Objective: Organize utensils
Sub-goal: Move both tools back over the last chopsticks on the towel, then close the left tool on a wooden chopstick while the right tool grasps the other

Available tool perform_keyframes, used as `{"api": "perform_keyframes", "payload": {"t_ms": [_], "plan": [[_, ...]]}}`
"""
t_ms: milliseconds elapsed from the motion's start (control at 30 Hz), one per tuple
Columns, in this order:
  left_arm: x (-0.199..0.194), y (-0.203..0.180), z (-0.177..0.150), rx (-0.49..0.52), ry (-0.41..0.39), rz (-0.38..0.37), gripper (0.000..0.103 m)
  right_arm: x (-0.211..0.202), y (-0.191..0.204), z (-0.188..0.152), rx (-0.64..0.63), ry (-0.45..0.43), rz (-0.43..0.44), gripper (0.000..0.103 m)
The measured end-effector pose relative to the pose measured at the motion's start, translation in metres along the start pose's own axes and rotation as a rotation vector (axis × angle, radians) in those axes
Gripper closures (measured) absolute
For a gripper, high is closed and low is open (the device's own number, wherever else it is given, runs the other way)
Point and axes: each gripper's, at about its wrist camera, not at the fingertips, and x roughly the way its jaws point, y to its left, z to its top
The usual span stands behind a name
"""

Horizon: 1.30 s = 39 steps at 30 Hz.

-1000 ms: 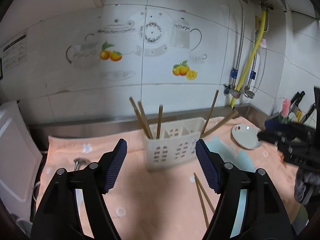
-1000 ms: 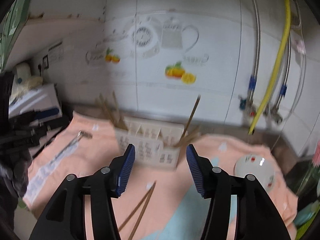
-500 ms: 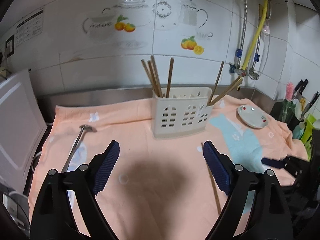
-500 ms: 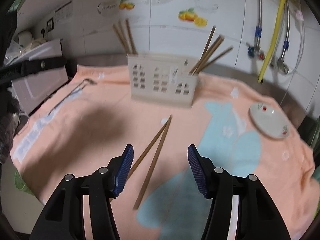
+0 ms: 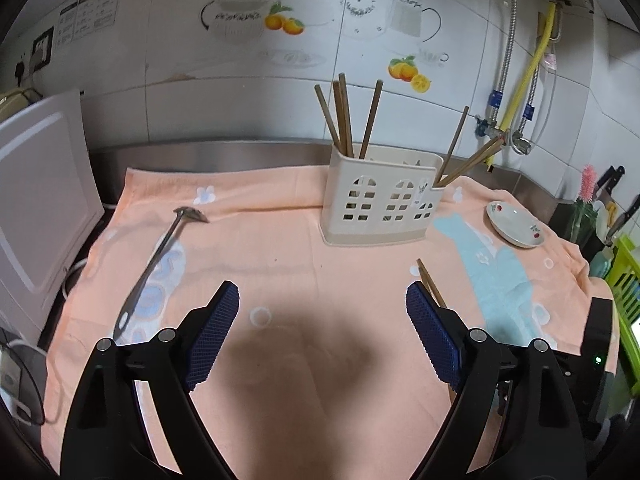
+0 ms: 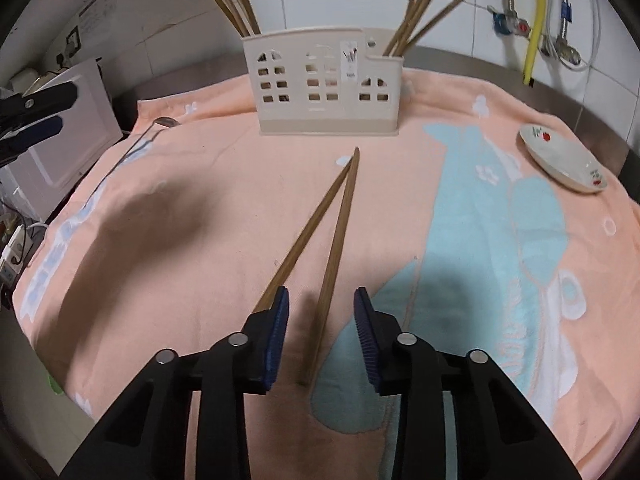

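Note:
A cream utensil caddy (image 5: pixel 380 208) (image 6: pixel 326 88) stands on the peach towel (image 5: pixel 280 248), with wooden chopsticks upright in its left and right ends. Two loose chopsticks (image 6: pixel 324 240) lie on the towel in a narrow V. My right gripper (image 6: pixel 321 328) is open and low over their near ends, one stick between the jaws, the other under the left finger. A metal ladle (image 5: pixel 160 256) lies at the towel's left. My left gripper (image 5: pixel 322 340) is open and empty above the towel's middle. The loose chopsticks' tips also show in the left wrist view (image 5: pixel 430 284).
A small white dish (image 5: pixel 516 230) (image 6: pixel 564 164) sits at the towel's right. A white appliance (image 5: pixel 40 208) stands at the left. Pipes and a yellow hose (image 5: pixel 524 80) run down the tiled wall. Knives and a green rack (image 5: pixel 624 280) are at far right.
Both grippers have pulled back and tilted down toward the towel. The right gripper has dropped low over the loose chopsticks' near ends.

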Motion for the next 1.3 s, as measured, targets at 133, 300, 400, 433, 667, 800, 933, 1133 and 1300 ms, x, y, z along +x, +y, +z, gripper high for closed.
{"api": "perform_keyframes", "payload": {"t_ms": [133,300,400,433,667,800,933,1133,1300], "plan": [[0.002,0.002,-0.005,-0.007,0.010,-0.002,0.018,0.006,-0.001,0.000,0.020,0.011,0.004,0.081],[0.006,0.004,-0.012,-0.017,0.026,-0.003,0.018,0.011,0.000,0.000,0.049,0.019,0.014,0.088],[0.009,0.006,-0.016,-0.026,0.037,-0.003,0.018,0.015,0.002,-0.002,0.047,0.027,0.005,0.089],[0.009,0.006,-0.016,-0.028,0.038,-0.002,0.018,0.016,0.002,-0.003,0.053,0.030,0.004,0.089],[0.011,0.006,-0.021,-0.043,0.051,-0.003,0.018,0.019,0.001,-0.004,0.069,0.033,-0.011,0.093],[0.014,0.001,-0.025,-0.040,0.063,-0.016,0.018,0.018,-0.003,-0.005,0.086,0.027,-0.002,0.095],[0.017,-0.010,-0.031,-0.025,0.078,-0.031,0.018,0.014,-0.006,-0.006,0.087,0.019,0.000,0.095],[0.023,-0.029,-0.044,-0.005,0.112,-0.073,0.020,-0.005,-0.014,-0.004,0.075,-0.024,-0.009,0.096],[0.030,-0.049,-0.058,0.011,0.142,-0.116,0.020,-0.030,-0.024,0.002,0.058,-0.077,-0.008,0.097]]}}
